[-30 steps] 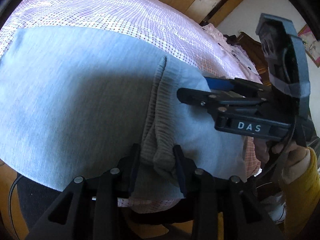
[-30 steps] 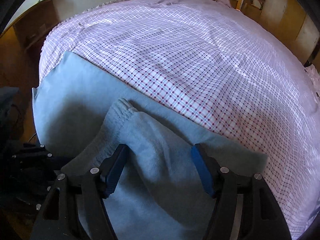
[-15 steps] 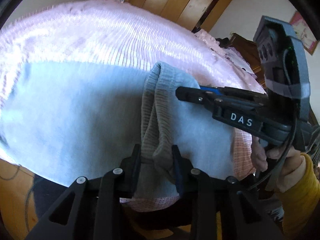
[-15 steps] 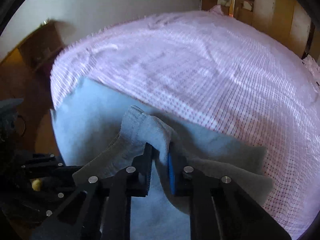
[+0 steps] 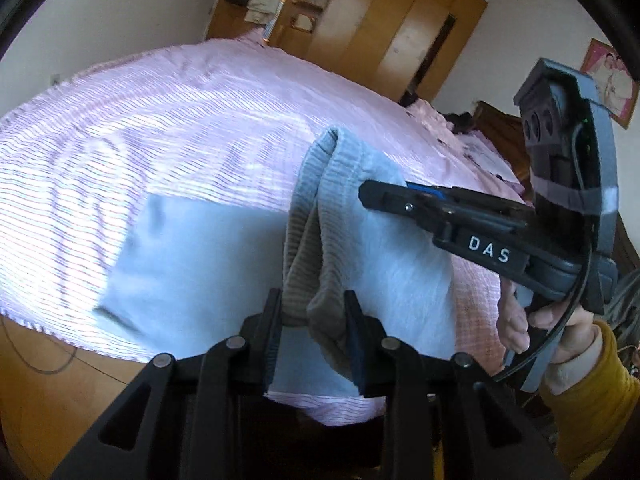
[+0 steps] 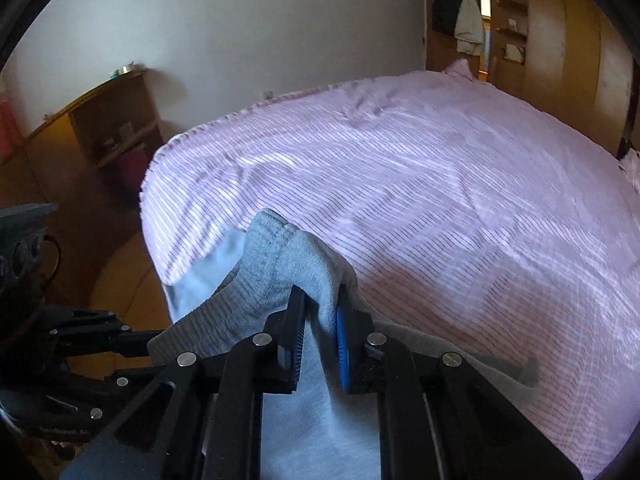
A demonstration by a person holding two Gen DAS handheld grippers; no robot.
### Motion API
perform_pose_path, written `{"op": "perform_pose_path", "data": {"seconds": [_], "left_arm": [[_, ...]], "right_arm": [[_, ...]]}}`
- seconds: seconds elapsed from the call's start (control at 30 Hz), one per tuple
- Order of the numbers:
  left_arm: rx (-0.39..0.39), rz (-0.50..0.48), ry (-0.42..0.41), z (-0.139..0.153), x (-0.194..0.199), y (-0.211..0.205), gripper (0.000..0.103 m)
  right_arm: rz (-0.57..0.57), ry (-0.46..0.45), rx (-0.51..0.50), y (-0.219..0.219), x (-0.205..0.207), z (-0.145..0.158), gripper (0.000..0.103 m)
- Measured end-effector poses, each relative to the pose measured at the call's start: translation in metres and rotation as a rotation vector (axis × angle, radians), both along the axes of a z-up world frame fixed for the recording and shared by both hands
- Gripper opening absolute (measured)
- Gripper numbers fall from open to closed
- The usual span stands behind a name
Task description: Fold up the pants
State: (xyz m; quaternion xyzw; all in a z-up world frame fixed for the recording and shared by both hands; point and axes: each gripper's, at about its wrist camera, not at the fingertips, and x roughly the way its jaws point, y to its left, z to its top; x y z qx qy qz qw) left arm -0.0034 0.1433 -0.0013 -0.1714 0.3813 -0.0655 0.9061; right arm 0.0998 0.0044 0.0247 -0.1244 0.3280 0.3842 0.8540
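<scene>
Light blue-grey pants (image 5: 192, 264) lie on a pink checked bed (image 5: 180, 112), partly over its near edge. My left gripper (image 5: 314, 320) is shut on the ribbed waistband (image 5: 320, 216) and holds it raised. My right gripper (image 6: 320, 320) is shut on the same waistband end (image 6: 288, 256), lifted above the bed (image 6: 460, 200). In the left wrist view the right gripper (image 5: 384, 194) comes in from the right, held by a hand in a yellow sleeve. The pants' lower part hangs below both grippers.
Wooden wardrobes (image 5: 392, 28) stand behind the bed, with clothes hanging (image 6: 468, 12). A wooden shelf unit (image 6: 112, 132) stands left of the bed against the white wall. Wooden floor (image 5: 52, 392) lies below the bed edge. The left gripper's body (image 6: 60, 340) shows at lower left.
My right gripper has closed on the waistband. Both grippers have lifted the waistband up and away from the bed, pulling more of the pants off the sheet.
</scene>
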Motion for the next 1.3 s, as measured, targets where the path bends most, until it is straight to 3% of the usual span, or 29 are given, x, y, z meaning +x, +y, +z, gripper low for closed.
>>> {"op": "perform_pose_path", "data": {"seconds": [0.37,0.73,0.97,1.07,1.3], "left_arm": [[-0.02,0.131,0.012,-0.009,-0.011,0.078,0.03],[-0.098,0.204,0.133,-0.067,-0.003,0.138,0.033],[-0.055,0.233,0.159,-0.076,-0.013,0.149,0.04],[-0.037,0.24,0.16,-0.069,-0.018,0.147,0.04],[0.011,0.279,0.134,-0.04,-0.034,0.137,0.039]], "right_arm": [[0.084,0.023,-0.021,0.093,0.011,-0.002,0.007],[0.109,0.11,-0.104,0.147,0.033,-0.053,0.008],[0.098,0.18,-0.066,0.147,0.048,-0.068,0.016],[0.085,0.194,-0.013,0.134,0.047,-0.054,0.02],[-0.015,0.122,0.066,0.066,0.04,-0.019,0.023]]}}
